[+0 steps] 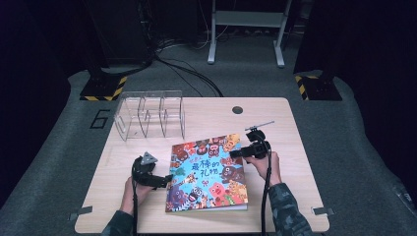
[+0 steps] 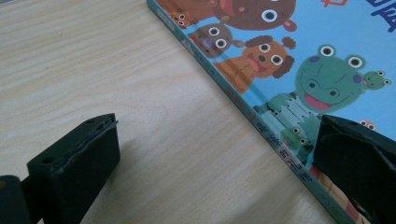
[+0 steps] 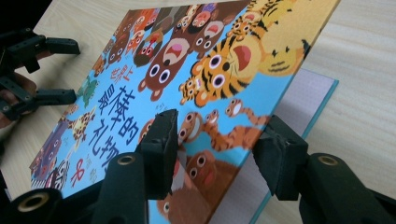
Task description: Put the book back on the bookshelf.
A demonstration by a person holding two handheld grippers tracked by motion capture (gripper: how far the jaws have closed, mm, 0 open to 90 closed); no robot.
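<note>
A colourful picture book [image 1: 209, 174] with cartoon animals on its cover lies near the table's front. My left gripper [image 1: 169, 179] is at the book's left side. In the left gripper view it [image 2: 215, 154] stands open, with one jaw on bare wood and the other over the cover [image 2: 289, 56], so the two straddle the spine. My right gripper [image 1: 233, 153] is at the book's right edge. In the right gripper view it [image 3: 217, 144] is shut on the front cover [image 3: 210, 60], which is raised at a slant off the white page [image 3: 303, 98] beneath. The left gripper [image 3: 70, 70] shows beyond it.
A clear acrylic rack [image 1: 150, 115] with upright dividers stands at the table's back left. The light wooden table [image 1: 275, 128] has a round cable hole [image 1: 237, 109] near its back edge. Dark carpet, cables and stand legs lie beyond it.
</note>
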